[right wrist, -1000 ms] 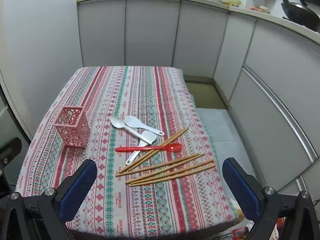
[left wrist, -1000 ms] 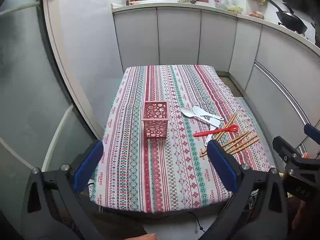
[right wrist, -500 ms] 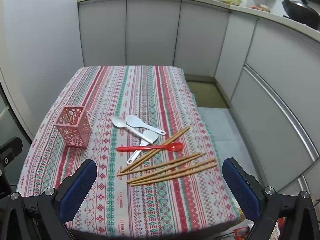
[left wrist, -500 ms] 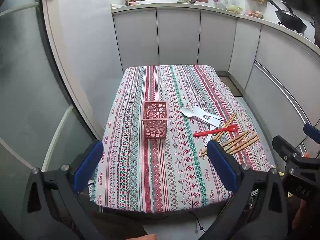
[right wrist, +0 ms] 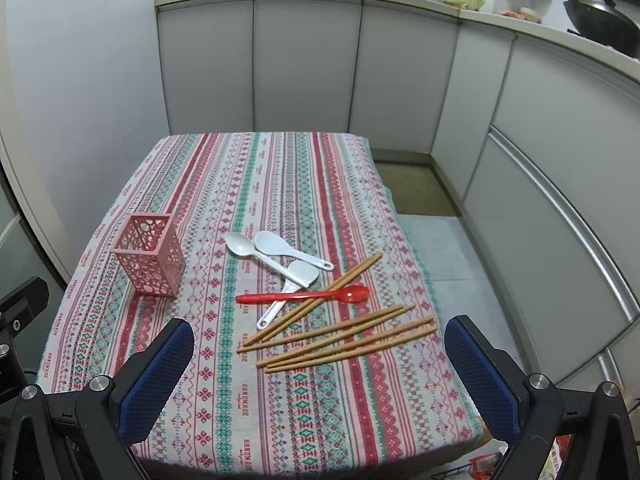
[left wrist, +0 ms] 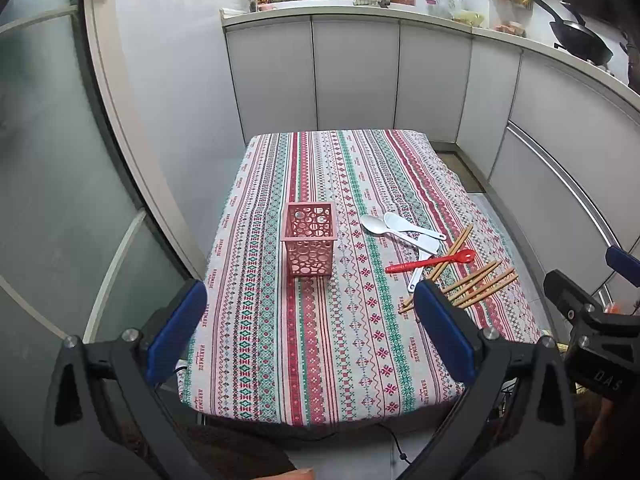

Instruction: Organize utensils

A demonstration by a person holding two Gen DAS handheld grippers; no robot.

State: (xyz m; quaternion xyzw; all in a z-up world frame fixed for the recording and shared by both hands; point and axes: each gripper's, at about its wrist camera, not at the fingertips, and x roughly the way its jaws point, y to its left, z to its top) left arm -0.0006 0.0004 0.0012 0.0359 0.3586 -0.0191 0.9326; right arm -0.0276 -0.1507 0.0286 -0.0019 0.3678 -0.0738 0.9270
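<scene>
One pink square plastic holder pierced with round holes stands on the worktop covered by one striped patterned cloth. To the right of the holder lie three white plastic spoons: one with a round bowl, one with an oval bowl and a hole in its handle end, and one flat paddle-shaped one. One red plastic spoon lies across them. Six brown wooden chopsticks lie right of the holder too, in three pairs. Two grippers show, the left gripper and the right gripper.
</scene>
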